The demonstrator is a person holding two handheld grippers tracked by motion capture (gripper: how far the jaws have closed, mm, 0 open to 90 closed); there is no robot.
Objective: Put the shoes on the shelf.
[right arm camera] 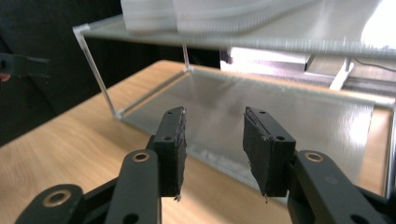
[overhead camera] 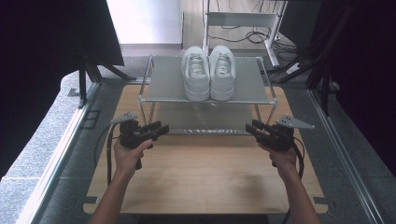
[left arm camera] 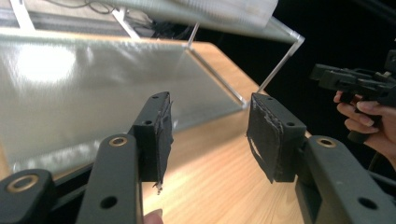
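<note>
On the upper shelf of the metal rack (overhead camera: 163, 79), near its front edge and about midway along it, a pair of white sneakers (overhead camera: 208, 71) stands side by side, touching, toes toward the person. The rack sits on the far half of the wooden table (overhead camera: 205, 182); its lower shelf (left arm camera: 84, 88) is bare.

The left gripper (overhead camera: 156, 130) hangs by the rack's front left corner and the right gripper (overhead camera: 254, 128) by its front right corner, both low, level with the lower shelf and well below the shoes. Each has its jaws apart with nothing between the pads, as both gripper views show.

The sneakers look light, with stiff rubber soles and softer, yielding uppers; smooth leather-like sides could slip under a narrow pinch. A likely sound hold is across the heel collar or the sole's side wall, one shoe per gripper. The smooth shelf may let a nudged shoe slide.
</note>
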